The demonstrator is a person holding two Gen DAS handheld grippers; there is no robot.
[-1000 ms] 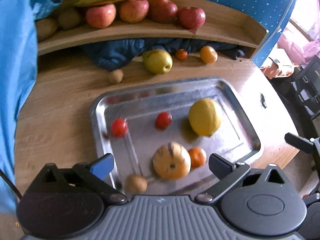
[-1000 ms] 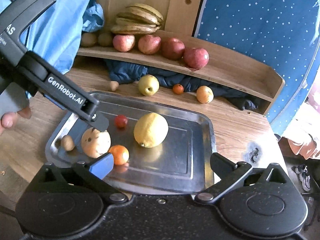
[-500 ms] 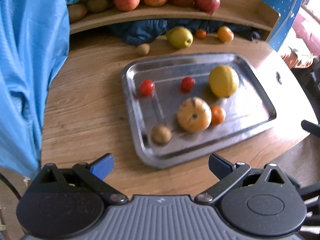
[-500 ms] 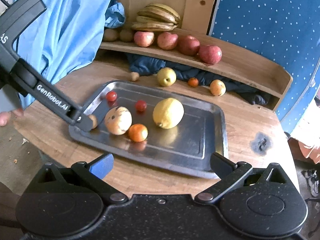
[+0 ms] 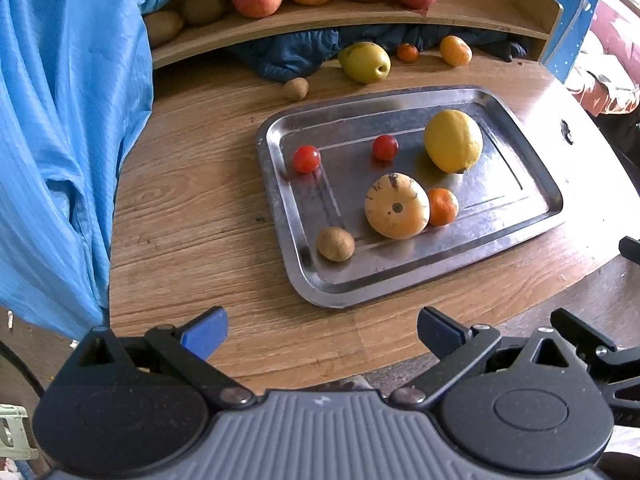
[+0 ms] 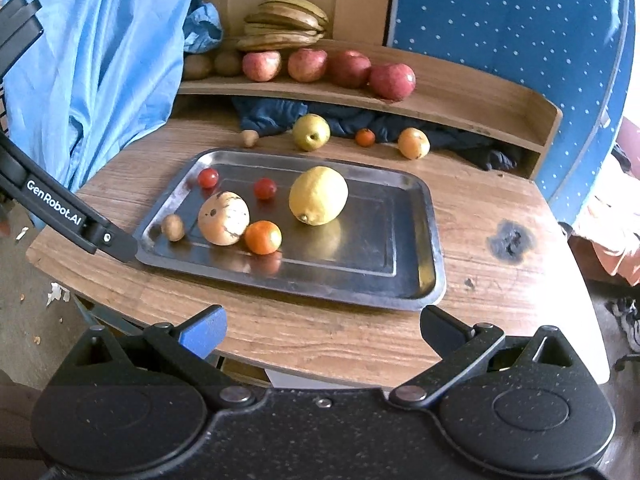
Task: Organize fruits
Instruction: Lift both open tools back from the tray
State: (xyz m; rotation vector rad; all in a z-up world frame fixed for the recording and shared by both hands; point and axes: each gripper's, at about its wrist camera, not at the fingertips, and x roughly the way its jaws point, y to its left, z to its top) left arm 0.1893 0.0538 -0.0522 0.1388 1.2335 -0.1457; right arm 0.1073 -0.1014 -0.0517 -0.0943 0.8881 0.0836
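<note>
My left gripper point(image 5: 322, 334) and right gripper point(image 6: 322, 332) both gape wide and empty over the near table edge. Beyond them the metal tray point(image 5: 520, 148) holds six fruits: two cherry tomatoes point(image 5: 307, 158), one lemon point(image 5: 453, 141), one pale striped squash point(image 5: 397, 205) touching one tangerine point(image 5: 443, 206), and one kiwi point(image 5: 335, 243) at its near left corner.

Wooden table point(image 6: 472, 264) bears steel tray point(image 6: 434, 248), loose fruit point(image 6: 311, 132).

Steel tray point(image 6: 430, 216) holding lemon point(image 6: 318, 195), orange point(image 6: 263, 237), tomatoes point(image 6: 208, 178)
</note>
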